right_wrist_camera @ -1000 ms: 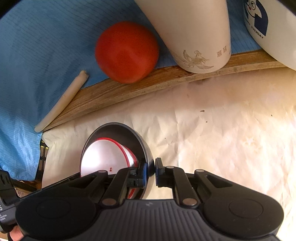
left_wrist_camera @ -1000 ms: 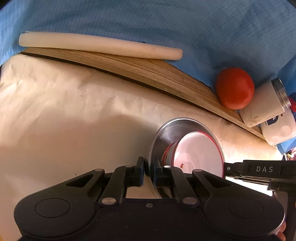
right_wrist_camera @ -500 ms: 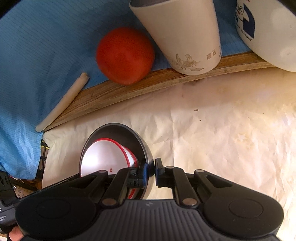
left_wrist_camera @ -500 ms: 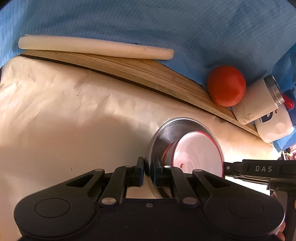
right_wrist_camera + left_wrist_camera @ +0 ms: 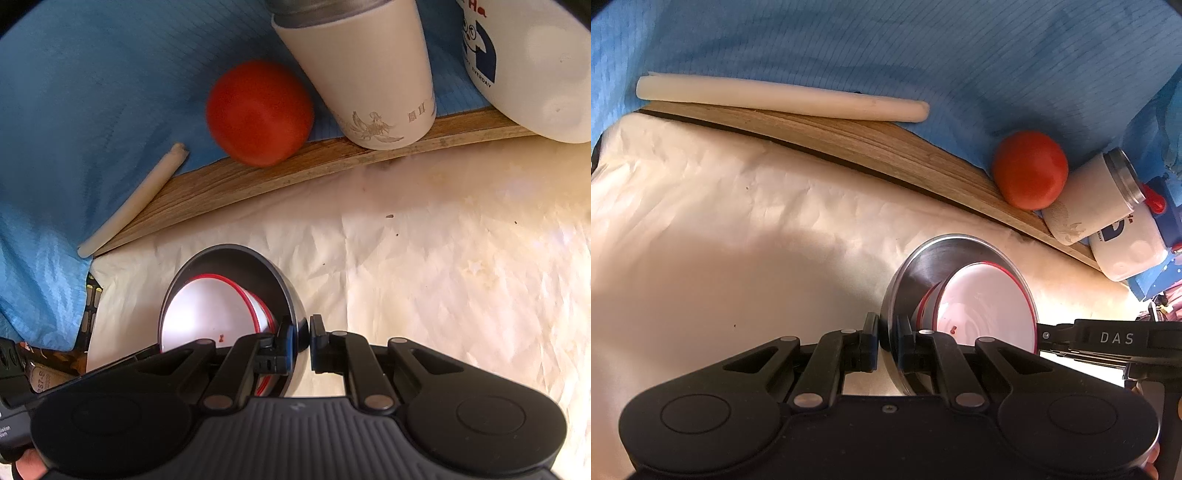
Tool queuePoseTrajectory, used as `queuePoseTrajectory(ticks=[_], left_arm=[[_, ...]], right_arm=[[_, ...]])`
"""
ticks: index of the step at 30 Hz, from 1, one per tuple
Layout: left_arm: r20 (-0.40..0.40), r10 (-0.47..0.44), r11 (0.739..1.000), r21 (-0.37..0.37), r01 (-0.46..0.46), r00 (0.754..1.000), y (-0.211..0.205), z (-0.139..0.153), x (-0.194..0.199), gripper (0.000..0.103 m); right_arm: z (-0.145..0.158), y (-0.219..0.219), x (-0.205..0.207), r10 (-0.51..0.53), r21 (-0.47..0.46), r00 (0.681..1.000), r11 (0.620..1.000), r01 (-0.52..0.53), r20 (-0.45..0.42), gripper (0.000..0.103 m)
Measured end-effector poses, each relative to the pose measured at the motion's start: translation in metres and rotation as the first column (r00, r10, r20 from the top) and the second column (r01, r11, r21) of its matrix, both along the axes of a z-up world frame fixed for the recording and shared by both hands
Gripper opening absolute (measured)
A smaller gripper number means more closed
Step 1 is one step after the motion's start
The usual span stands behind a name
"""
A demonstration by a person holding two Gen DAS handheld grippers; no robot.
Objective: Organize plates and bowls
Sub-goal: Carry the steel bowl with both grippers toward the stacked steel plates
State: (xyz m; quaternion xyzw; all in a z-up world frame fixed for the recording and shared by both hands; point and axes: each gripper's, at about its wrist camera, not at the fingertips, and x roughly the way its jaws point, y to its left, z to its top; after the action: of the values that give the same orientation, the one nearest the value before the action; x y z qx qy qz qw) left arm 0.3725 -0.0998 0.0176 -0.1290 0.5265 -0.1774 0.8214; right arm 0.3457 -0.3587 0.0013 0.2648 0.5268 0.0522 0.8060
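A steel bowl (image 5: 934, 258) has a white, red-rimmed bowl (image 5: 990, 306) nested inside it, over the cream paper sheet (image 5: 738, 229). My left gripper (image 5: 886, 338) is shut on the steel bowl's left rim, one pad inside and one outside. In the right wrist view the same steel bowl (image 5: 258, 266) with the white bowl (image 5: 207, 314) is pinched at its right rim by my right gripper (image 5: 301, 338), also shut. The right gripper's finger (image 5: 1056, 338) shows in the left wrist view at the bowl's far side. I cannot tell whether the bowl touches the paper.
A wooden board edge (image 5: 886, 147) borders the paper, with blue cloth (image 5: 923, 55) beyond. On it lie a white stick (image 5: 783, 98), a red tomato (image 5: 1028, 170), a beige tumbler (image 5: 358, 66) and a white jar with blue print (image 5: 528, 66).
Both grippers keep their hold on the steel bowl. The background has drifted slightly left in the left wrist view; the tumbler and jar look a little nearer in the right wrist view.
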Motion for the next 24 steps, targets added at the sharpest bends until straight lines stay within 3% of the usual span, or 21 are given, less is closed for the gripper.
queuePoseTrajectory(ticks=[24], left_arm=[[0.024, -0.001, 1.0, -0.007, 0.001, 1.0, 0.01, 0.017, -0.024, 0.007]], right_arm=[[0.014, 0.007, -0.02, 0.036, -0.008, 0.999, 0.999, -0.035, 0.023, 0.01]])
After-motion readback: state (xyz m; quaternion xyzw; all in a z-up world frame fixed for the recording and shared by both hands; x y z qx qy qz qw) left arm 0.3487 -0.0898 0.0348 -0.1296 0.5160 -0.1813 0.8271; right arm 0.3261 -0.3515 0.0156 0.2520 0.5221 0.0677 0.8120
